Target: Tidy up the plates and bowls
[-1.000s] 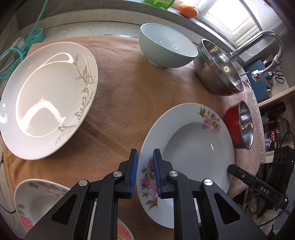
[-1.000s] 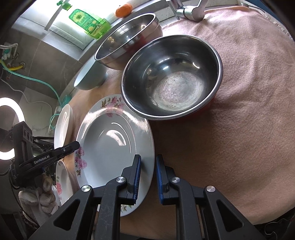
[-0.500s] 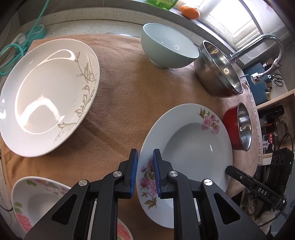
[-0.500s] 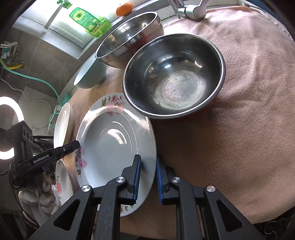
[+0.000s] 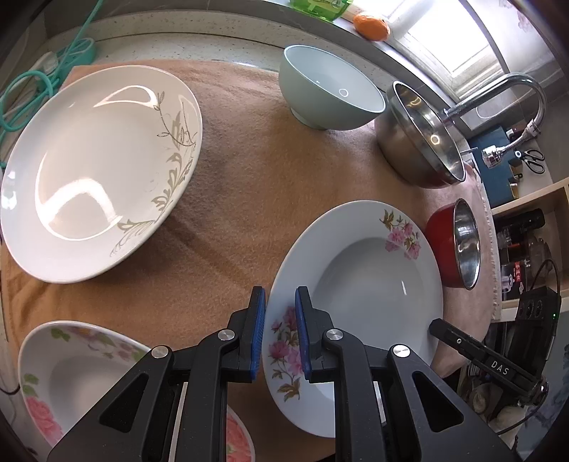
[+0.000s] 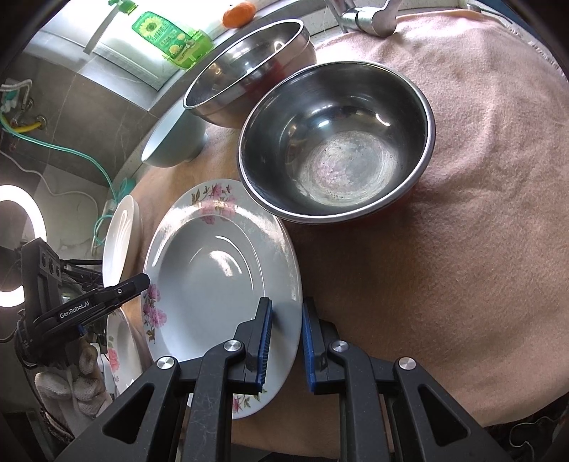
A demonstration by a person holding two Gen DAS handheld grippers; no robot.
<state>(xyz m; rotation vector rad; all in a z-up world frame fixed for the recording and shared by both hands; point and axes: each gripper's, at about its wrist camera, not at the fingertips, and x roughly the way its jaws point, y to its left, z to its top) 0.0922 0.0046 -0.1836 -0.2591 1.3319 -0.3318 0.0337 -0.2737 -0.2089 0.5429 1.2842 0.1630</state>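
The left gripper [image 5: 280, 332] straddles the rim of the pink-flowered deep plate [image 5: 370, 284] at the plate's 9 o'clock edge, one blue pad on either side of the rim. The jaws stand narrow, closed on that rim. The right gripper [image 6: 286, 346] does the same on the opposite edge of this plate [image 6: 220, 270], at about 4 o'clock in the right wrist view, likewise clamped on the rim. Whether the plate rests on the brown cloth [image 5: 242, 184] or is lifted clear of it cannot be told.

In the left wrist view, a large white plate with an olive leaf pattern [image 5: 99, 170] lies at 10 o'clock, well apart from the held plate. A pale green bowl [image 5: 330, 94] stands upright at 12 o'clock. A large steel bowl [image 5: 419, 142] sits near it at 1 o'clock, beside the tap [image 5: 512, 92]. A red bowl with a steel lining [image 5: 453, 243] sits at 3 o'clock, just beside the held plate; whether they touch cannot be told. A second flowered plate [image 5: 81, 369] lies at 8 o'clock, partly hidden behind the gripper body.

In the right wrist view, the rim of the steel-lined bowl [image 6: 338, 142] overlaps the held plate's far edge at 1 o'clock. An orange fruit [image 5: 371, 25] and a green bottle [image 6: 170, 41] stand on the ledge. A gloved hand [image 6: 67, 383] holds the left gripper at 8 o'clock.
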